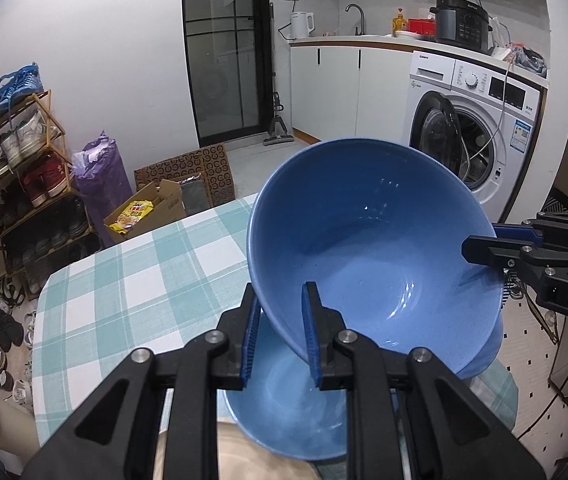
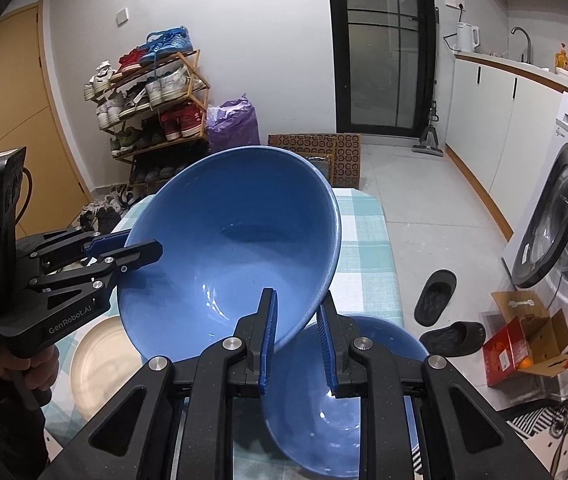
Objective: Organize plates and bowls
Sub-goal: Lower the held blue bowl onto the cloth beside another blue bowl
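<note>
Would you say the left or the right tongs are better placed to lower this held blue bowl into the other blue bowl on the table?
Neither alone: the left tongs and right tongs each clamp opposite rims of the held blue bowl. The second blue bowl sits nearer the right, which could lead.

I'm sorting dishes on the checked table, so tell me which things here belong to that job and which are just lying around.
Belongs to the job:
- big blue bowl, held by left gripper and right gripper
- second blue bowl on the table
- cream plate

Lying about:
- black slippers
- shoe rack
- red box
- purple bag
</note>
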`<state>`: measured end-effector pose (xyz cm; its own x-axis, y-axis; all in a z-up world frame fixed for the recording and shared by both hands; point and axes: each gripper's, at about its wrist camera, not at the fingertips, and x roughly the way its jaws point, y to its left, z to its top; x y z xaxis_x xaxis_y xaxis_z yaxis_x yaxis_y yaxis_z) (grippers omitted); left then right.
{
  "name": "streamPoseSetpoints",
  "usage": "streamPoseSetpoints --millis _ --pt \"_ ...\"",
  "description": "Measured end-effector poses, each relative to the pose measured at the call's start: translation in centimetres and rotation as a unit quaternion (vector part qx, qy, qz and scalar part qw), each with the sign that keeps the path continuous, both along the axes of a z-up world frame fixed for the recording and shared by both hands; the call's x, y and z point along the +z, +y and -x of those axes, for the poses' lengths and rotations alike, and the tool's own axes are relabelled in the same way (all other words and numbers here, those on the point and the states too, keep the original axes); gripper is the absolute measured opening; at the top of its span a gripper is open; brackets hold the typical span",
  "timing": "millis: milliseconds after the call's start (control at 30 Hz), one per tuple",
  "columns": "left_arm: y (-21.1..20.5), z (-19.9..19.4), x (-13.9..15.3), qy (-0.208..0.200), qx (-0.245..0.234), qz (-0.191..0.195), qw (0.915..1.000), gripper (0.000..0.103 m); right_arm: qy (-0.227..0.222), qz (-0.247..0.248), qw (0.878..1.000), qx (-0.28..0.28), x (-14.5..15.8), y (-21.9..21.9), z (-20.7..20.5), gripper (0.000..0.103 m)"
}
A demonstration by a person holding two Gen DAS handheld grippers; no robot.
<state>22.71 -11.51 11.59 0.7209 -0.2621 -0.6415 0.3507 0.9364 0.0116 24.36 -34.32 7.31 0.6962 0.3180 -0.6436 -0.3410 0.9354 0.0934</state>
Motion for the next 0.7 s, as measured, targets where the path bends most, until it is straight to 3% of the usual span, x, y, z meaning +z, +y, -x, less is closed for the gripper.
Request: streamPoseSetpoints --millis 700 --pt "2.3 1.9 -2.7 0.024 0.023 -0.006 0.9994 0.019 0.023 0.001 0.999 0.030 -3.1 3.0 1.1 0.020"
